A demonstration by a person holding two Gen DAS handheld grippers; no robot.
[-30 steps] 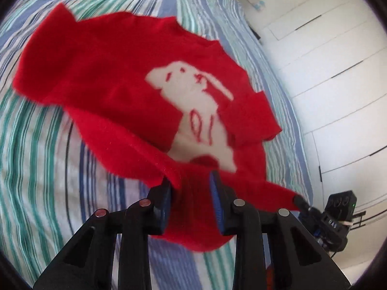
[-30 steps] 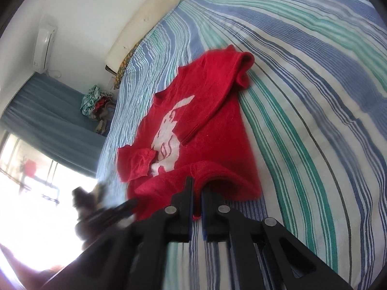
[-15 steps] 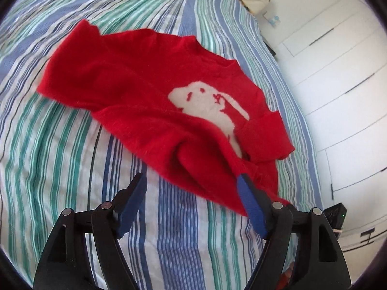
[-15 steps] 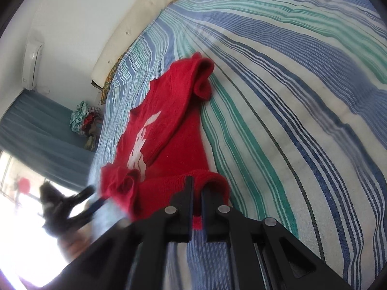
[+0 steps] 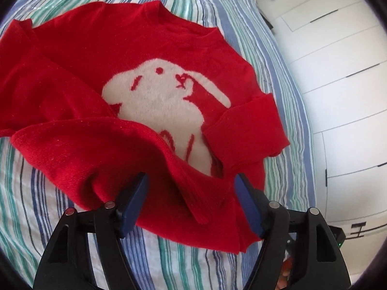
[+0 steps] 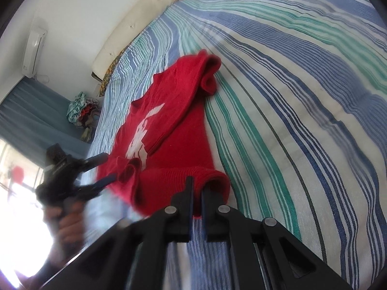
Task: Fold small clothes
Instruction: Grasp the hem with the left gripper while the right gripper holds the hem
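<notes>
While the right gripper (image 6: 197, 189) pinched the near hem of the sweater (image 5: 101, 55), its jaws pressed together on a raised fold of red knit, the left gripper (image 5: 191, 198) hung over the other end of that hem with its jaws spread and closing. Red cloth lay between the left jaws, but the blue pads (image 5: 134, 201) stood clear of it on both sides and did not press it.

The sweater lay on the bed (image 6: 302, 111), on a sheet striped in blue, green and white. In the left wrist view the near hem was rucked up in a thick ridge that ran from the left across to the gripper. Beyond the ridge a white rabbit (image 5: 164, 106) showed on the chest. To the right of the rabbit one sleeve (image 5: 246, 133) was folded in over the body, its cuff toward the hem. The other sleeve (image 6: 208, 72) ran off to the far left in that view; the right wrist view showed its cuff rolled over at the far end.

In the right wrist view a hand (image 6: 69, 220), blurred, held the left gripper at the left edge of the bed. Farther off, a heap of clothes (image 6: 82, 111) lay beside the bed near a blue curtain (image 6: 31, 111). White cupboard doors (image 5: 338, 77) stood to the right in the left wrist view.
</notes>
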